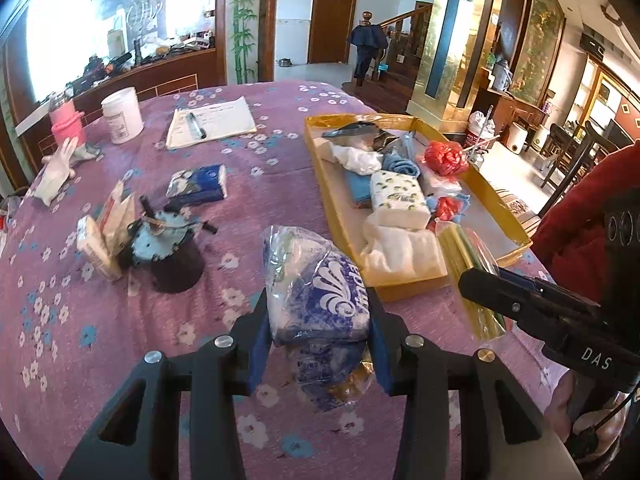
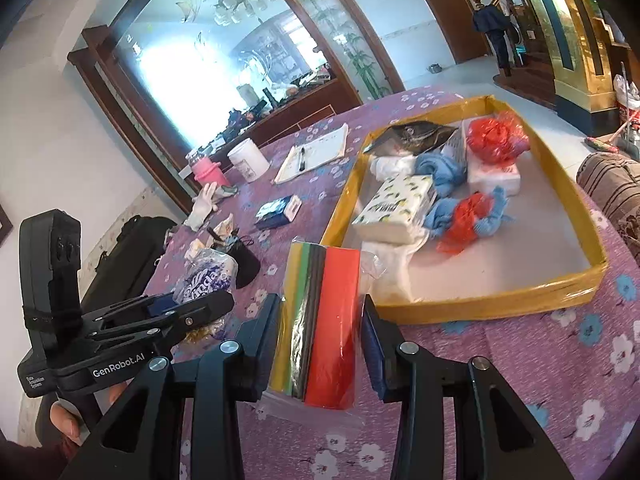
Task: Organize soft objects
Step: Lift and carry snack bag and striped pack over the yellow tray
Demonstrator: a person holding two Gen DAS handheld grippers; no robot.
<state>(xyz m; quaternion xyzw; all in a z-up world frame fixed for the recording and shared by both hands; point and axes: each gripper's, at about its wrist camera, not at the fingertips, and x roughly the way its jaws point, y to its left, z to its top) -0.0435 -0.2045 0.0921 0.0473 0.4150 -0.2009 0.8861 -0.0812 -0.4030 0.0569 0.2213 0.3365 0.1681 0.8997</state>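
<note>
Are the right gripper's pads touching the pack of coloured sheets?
Touching. The right wrist view shows the right gripper with both pads pressed against the sides of the pack of coloured sheets, which is held off the tablecloth.

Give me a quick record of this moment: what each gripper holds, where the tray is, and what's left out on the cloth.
left gripper: shut on blue and white bagged pack
right gripper: shut on sleeve of coloured sheets
tray: yellow-rimmed, on purple flowered cloth, just beyond both grippers
in tray: lemon-print tissue pack, red bags, blue cloths
left out: blue tissue pack, white glove
</note>
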